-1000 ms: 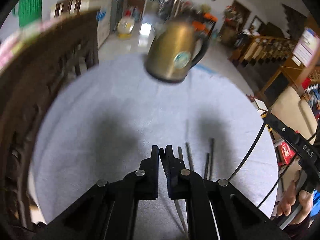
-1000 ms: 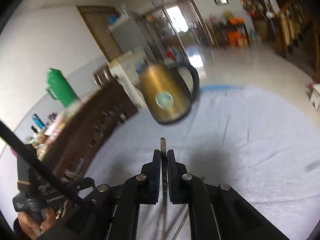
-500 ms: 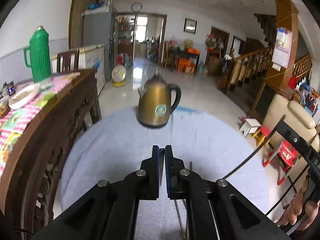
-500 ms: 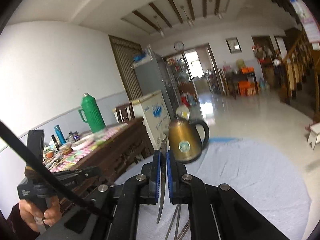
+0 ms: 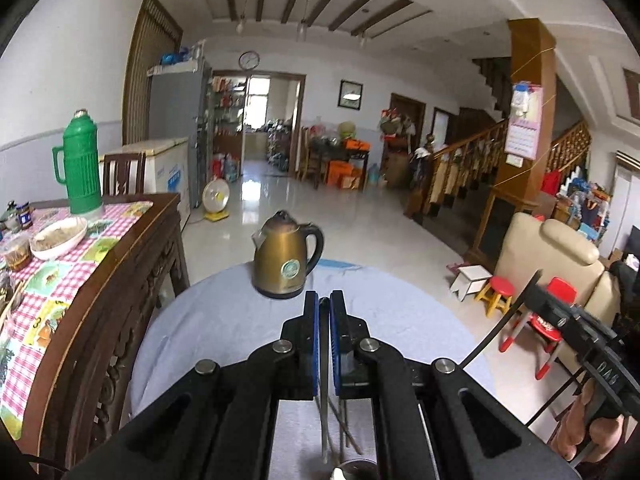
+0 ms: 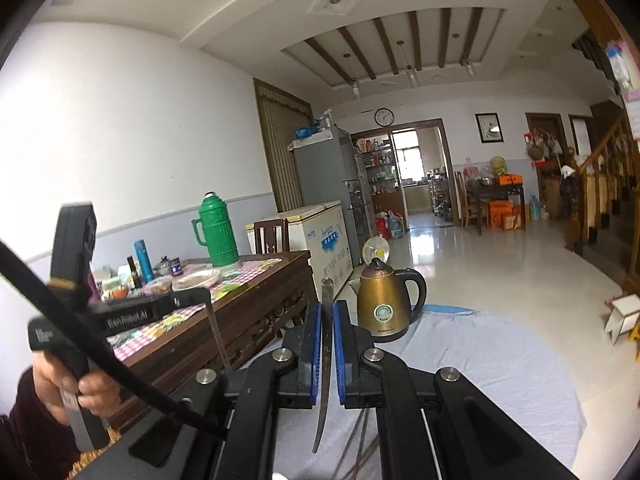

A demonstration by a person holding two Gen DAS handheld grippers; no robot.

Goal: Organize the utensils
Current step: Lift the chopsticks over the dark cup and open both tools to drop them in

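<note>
My left gripper (image 5: 324, 300) is shut on a thin metal utensil (image 5: 323, 412) that hangs down between the pads, lifted above the blue-grey tablecloth (image 5: 224, 328). My right gripper (image 6: 327, 308) is shut on a flat metal utensil (image 6: 325, 364) whose handle end sticks up past the fingertips. Several thin utensils (image 6: 360, 436) lie on the cloth below the grippers. The left gripper also shows at the left of the right wrist view (image 6: 192, 300), holding a thin rod.
A brass electric kettle (image 5: 285, 261) stands at the far edge of the round table; it also shows in the right wrist view (image 6: 386, 300). A dark wooden sideboard (image 5: 100, 280) with a green thermos (image 5: 82, 164) and bowls is to the left. Stools (image 5: 496, 294) stand to the right.
Both grippers have risen from just above the cloth and tilted up to face the room. Each stays shut on its utensil, and the kettle now looks farther away.
</note>
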